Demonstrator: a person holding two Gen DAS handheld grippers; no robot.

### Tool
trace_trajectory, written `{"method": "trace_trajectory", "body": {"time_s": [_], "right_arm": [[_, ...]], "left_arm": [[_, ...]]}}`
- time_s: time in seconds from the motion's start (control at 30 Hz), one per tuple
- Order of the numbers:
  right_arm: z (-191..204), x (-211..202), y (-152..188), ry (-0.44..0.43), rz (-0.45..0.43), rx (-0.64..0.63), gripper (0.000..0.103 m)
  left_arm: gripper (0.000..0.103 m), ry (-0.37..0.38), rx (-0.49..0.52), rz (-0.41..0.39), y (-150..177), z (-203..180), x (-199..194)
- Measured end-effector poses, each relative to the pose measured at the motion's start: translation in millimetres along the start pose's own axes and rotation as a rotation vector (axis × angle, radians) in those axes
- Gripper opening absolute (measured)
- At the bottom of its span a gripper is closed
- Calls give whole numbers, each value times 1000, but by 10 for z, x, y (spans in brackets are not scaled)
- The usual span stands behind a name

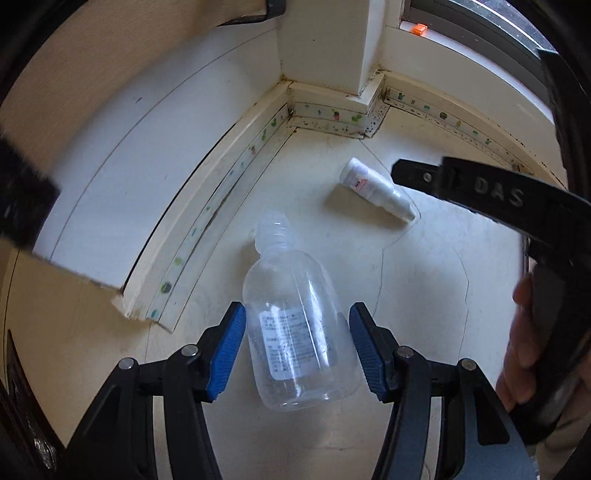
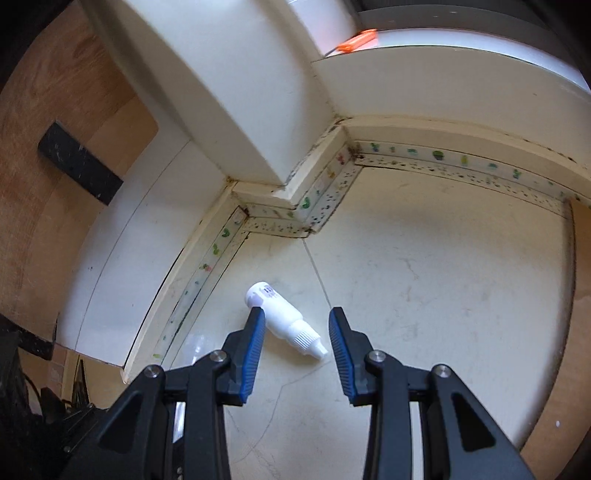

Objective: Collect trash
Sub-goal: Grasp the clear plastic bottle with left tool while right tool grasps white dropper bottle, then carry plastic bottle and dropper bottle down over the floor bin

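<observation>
A clear empty plastic bottle [image 1: 295, 321] with a printed label lies on the cream floor, neck pointing away. My left gripper [image 1: 297, 314] is open, its blue pads on either side of the bottle's body with small gaps. A small white dropper bottle [image 1: 376, 190] lies further off, near the right gripper's black body [image 1: 498, 195]. In the right wrist view the white dropper bottle [image 2: 286, 319] lies between the open fingers of my right gripper [image 2: 297, 317], close to the left pad, nozzle pointing right.
A white wall corner and pillar [image 1: 325, 48] with a cactus-patterned skirting strip [image 1: 332, 118] bound the floor ahead. A white cabinet panel [image 1: 122, 177] stands left. An orange object [image 1: 419, 28] sits on the window ledge. A hand [image 1: 524, 343] holds the right gripper.
</observation>
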State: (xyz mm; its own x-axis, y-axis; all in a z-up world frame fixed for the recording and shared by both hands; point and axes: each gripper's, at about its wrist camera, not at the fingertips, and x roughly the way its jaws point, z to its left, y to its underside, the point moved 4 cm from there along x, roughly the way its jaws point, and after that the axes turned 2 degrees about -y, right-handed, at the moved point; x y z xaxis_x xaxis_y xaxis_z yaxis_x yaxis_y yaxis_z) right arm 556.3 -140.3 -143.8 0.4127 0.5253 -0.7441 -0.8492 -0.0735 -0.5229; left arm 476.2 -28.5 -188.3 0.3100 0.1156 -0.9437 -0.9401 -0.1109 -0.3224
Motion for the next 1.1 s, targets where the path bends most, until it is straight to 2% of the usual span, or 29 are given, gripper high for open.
{"method": "trace_trajectory", "body": {"time_s": [0.17, 0.37, 0.43, 0.53, 0.8, 1.1], "right_arm": [[243, 265, 72, -7, 83, -149, 36], [350, 391, 122, 60, 91, -233, 36], [382, 410, 138, 76, 92, -250, 27], [412, 417, 169, 101, 83, -265, 26], [435, 270, 309, 118, 86, -258, 26], [547, -205, 713, 112, 68, -235, 26]], "left_arm": [[57, 17, -73, 3, 304, 345, -136], [57, 25, -171, -1, 565, 694, -220], [57, 26, -199, -4, 638, 769, -241], [57, 26, -225, -4, 736, 844, -251], [56, 8, -230, -22, 789, 865, -272], [55, 27, -203, -62, 936, 896, -504]]}}
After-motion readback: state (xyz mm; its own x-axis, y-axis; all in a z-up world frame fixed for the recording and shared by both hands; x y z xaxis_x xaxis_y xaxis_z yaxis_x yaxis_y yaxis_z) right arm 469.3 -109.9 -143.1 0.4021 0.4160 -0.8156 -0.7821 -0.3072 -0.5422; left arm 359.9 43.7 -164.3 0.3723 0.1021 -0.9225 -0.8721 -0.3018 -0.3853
